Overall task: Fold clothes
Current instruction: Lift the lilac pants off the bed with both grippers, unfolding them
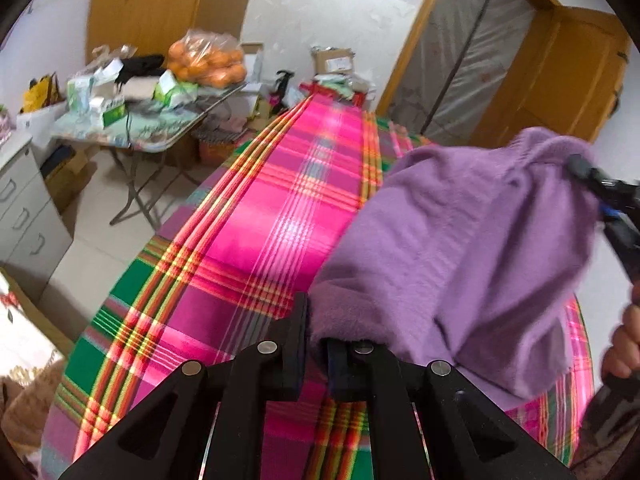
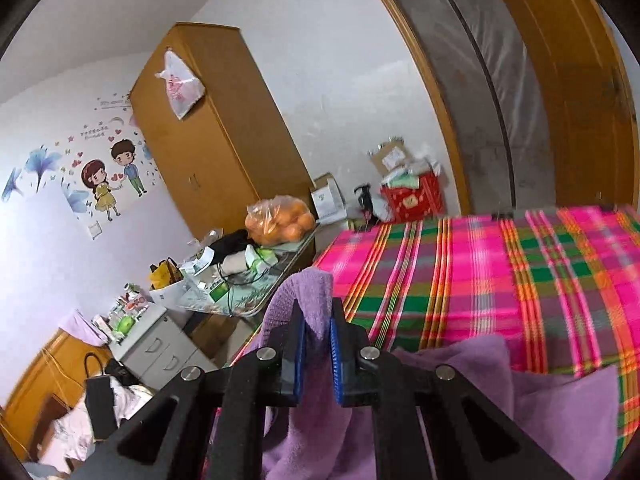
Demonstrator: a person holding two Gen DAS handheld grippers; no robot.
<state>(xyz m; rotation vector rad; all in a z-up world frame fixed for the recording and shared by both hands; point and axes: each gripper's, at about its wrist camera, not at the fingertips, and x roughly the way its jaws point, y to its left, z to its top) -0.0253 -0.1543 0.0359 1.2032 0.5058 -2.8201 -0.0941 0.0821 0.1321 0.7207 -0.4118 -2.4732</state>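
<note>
at the bottom of the left wrist view the left gripper shows its black, angular fingers nearly pressed together, pinching a thick fuzzy edge of the purple garment. the cloth is soft and fleecy, and it rises in a loose slanted sheet from that grip toward the right edge of the frame. there the right gripper, black with a blue pad, grips the garment's upper corner, and part of a bare hand curls around its handle at the lower right. in the right wrist view the right gripper has its blue-padded fingers close together on a bunched fold of the garment, which pokes up between the tips and drapes below in soft folds across the lower part of the frame. the garment hangs lifted over a bed sheet, a smooth woven plaid of bright pink, green and yellow stripes that fills the middle of both views. farther off, at the upper left of the left wrist view, a folding table carries boxes and a crinkled clear bag of oranges. behind it stands a tall wooden wardrobe against a white wall.
</note>
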